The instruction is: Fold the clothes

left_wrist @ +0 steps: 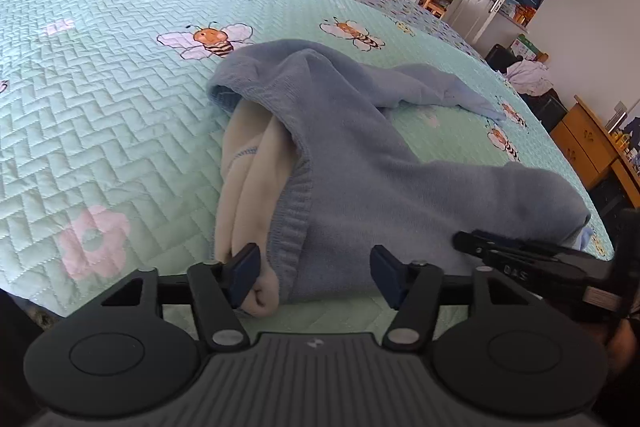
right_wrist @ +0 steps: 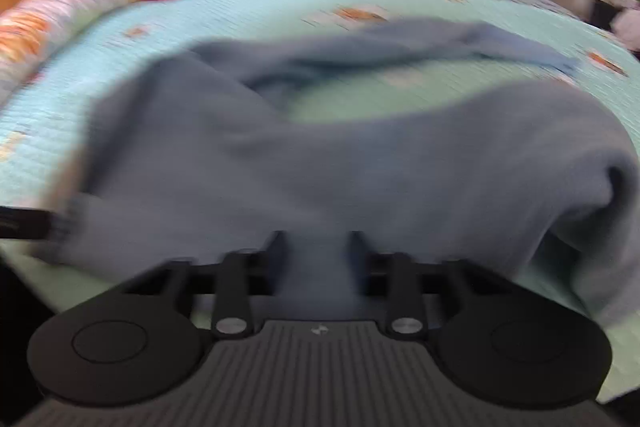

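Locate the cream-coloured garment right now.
In the left wrist view the cream garment lies on the bee-print quilt, tucked under the blue sweater's left edge, its near end beside the left claw.

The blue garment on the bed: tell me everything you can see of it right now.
The blue garment is soft, fleecy knit with a ribbed hem and a cream lining showing at its open end. It lies crumpled on the quilted bedspread, one sleeve trailing away. The left claw stands open astride its near edge; the right claw looks closed on a fold, though that view is blurred.
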Demonstrator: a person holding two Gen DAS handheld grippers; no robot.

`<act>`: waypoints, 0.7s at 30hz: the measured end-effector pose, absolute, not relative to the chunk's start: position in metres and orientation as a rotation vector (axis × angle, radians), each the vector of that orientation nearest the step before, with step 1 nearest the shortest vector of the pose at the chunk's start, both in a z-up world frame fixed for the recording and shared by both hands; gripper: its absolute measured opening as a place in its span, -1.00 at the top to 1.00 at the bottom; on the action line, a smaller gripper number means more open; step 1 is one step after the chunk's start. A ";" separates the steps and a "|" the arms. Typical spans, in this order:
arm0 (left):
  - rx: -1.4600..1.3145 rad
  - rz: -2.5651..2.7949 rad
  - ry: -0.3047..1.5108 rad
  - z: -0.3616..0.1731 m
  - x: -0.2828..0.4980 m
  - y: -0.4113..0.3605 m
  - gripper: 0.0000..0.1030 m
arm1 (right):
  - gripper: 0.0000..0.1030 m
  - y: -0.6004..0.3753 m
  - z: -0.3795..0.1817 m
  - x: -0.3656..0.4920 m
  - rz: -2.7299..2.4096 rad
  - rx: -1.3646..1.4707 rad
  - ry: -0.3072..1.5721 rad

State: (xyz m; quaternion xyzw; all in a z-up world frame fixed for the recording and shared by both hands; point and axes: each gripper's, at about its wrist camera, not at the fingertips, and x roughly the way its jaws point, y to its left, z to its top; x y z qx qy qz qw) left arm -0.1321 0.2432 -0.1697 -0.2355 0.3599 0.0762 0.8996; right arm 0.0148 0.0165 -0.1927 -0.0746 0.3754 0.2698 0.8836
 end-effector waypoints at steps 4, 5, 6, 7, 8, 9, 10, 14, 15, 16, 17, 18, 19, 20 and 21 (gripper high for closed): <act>-0.500 0.157 0.743 -0.170 -0.132 0.245 -0.15 | 1.00 -0.026 -0.195 0.026 0.498 -0.006 0.794; -0.502 0.138 0.719 -0.164 -0.132 0.242 -0.14 | 1.00 -0.033 -0.195 0.027 0.484 0.011 0.797; -0.504 0.114 0.688 -0.156 -0.133 0.239 -0.14 | 1.00 -0.036 -0.197 0.025 0.489 0.017 0.790; -0.506 0.091 0.658 -0.148 -0.134 0.236 -0.14 | 1.00 -0.039 -0.199 0.022 0.495 0.024 0.783; -0.507 0.067 0.627 -0.140 -0.134 0.233 -0.14 | 1.00 -0.037 -0.200 0.019 0.493 0.009 0.765; -0.480 0.049 0.599 -0.131 -0.133 0.228 -0.16 | 1.00 -0.035 -0.201 0.015 0.492 -0.008 0.746; -0.447 0.033 0.571 -0.122 -0.131 0.222 -0.22 | 0.99 -0.032 -0.203 0.009 0.489 -0.033 0.722; -0.323 0.047 0.614 -0.132 -0.096 0.200 -0.35 | 0.97 -0.024 -0.211 0.002 0.478 -0.097 0.648; -0.318 0.060 0.654 -0.145 -0.083 0.199 -0.35 | 0.97 -0.023 -0.212 0.001 0.479 -0.107 0.634; -0.323 0.087 0.723 -0.164 -0.072 0.199 -0.35 | 0.97 -0.023 -0.214 0.001 0.479 -0.116 0.620; -0.329 0.119 0.799 -0.183 -0.061 0.199 -0.35 | 0.97 -0.025 -0.214 0.002 0.484 -0.100 0.622; -0.313 0.136 0.837 -0.199 -0.056 0.198 -0.33 | 0.97 -0.028 -0.213 0.004 0.489 -0.082 0.626; -0.257 0.131 0.783 -0.204 -0.062 0.191 -0.44 | 0.97 -0.031 -0.214 0.006 0.497 -0.058 0.631; -0.202 0.115 0.748 -0.206 -0.068 0.183 -0.51 | 0.97 -0.036 -0.214 0.008 0.509 -0.029 0.641; -0.159 0.099 0.740 -0.208 -0.072 0.178 -0.57 | 0.97 -0.040 -0.215 0.010 0.521 -0.001 0.643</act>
